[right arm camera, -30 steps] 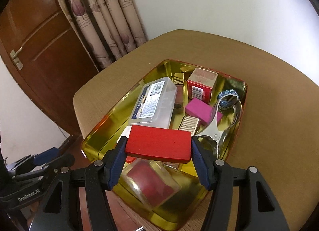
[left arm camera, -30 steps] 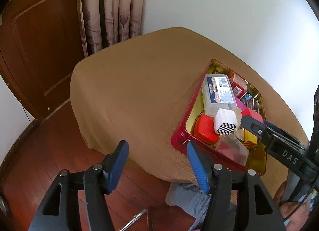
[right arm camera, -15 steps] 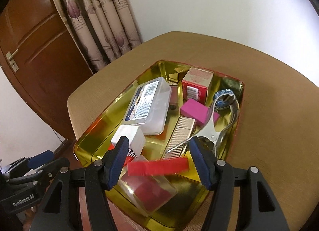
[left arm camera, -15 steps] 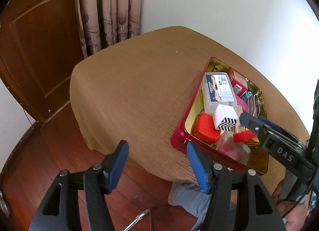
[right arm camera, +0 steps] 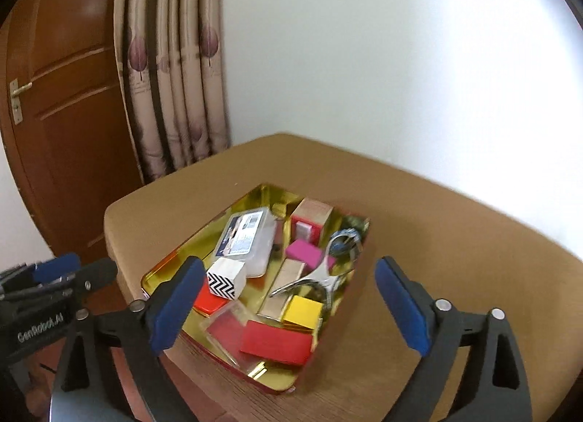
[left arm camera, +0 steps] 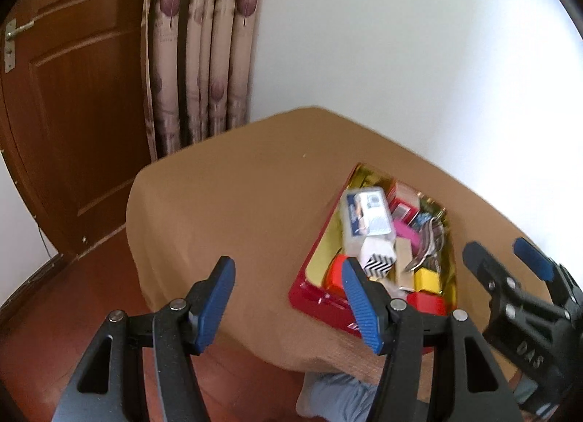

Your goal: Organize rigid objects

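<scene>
Tray (right arm camera: 164, 269) crowded | red block (right arm camera: 277, 342) inside | right gripper (right arm camera: 288, 298) fingers opening, empty | left gripper (left arm camera: 288, 298) fingers apart, empty

Tray (left arm camera: 320, 239) contents motion-blurred in left wrist view; label on clear box (left arm camera: 368, 219) unreadable. Left gripper (left arm camera: 288, 301) finger covers tray's near corner, red block (left arm camera: 337, 274) partly hidden. Right gripper (left arm camera: 506, 258) cut off at right edge. Clear case (right arm camera: 227, 327) partly under red slab (right arm camera: 277, 342).
</scene>
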Demonstrator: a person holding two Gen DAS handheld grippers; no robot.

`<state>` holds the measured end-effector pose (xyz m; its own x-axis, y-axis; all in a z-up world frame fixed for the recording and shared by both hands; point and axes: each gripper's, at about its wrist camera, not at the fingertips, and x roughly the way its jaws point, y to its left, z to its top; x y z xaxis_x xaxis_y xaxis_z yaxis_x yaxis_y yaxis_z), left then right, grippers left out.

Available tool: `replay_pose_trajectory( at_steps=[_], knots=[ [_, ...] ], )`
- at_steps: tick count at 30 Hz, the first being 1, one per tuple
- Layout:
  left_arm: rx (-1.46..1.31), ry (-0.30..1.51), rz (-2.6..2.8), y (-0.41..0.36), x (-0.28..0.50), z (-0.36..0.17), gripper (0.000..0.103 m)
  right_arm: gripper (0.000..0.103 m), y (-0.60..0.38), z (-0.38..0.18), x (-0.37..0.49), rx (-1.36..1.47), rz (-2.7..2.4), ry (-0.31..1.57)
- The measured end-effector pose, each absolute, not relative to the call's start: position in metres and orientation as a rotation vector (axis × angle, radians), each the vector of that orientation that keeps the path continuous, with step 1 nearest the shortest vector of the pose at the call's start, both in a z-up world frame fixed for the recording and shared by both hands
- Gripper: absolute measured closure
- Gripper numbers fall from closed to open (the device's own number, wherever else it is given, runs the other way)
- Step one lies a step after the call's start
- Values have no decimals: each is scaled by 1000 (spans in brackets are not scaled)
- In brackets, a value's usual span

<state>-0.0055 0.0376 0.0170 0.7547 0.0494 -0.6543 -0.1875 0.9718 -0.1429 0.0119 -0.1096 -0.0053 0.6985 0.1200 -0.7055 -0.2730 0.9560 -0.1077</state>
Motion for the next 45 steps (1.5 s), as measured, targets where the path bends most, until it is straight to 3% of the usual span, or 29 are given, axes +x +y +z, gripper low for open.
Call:
replay_pose_trajectory(
  at_steps=[14, 45],
  knots=[
    [-58, 502, 94, -2, -38, 45, 41, 2, -127, 43, -35, -214, 62, 639],
    [14, 494, 18, -25, -49, 50, 40, 1, -145, 57, -58, -176, -18, 618]
  ],
)
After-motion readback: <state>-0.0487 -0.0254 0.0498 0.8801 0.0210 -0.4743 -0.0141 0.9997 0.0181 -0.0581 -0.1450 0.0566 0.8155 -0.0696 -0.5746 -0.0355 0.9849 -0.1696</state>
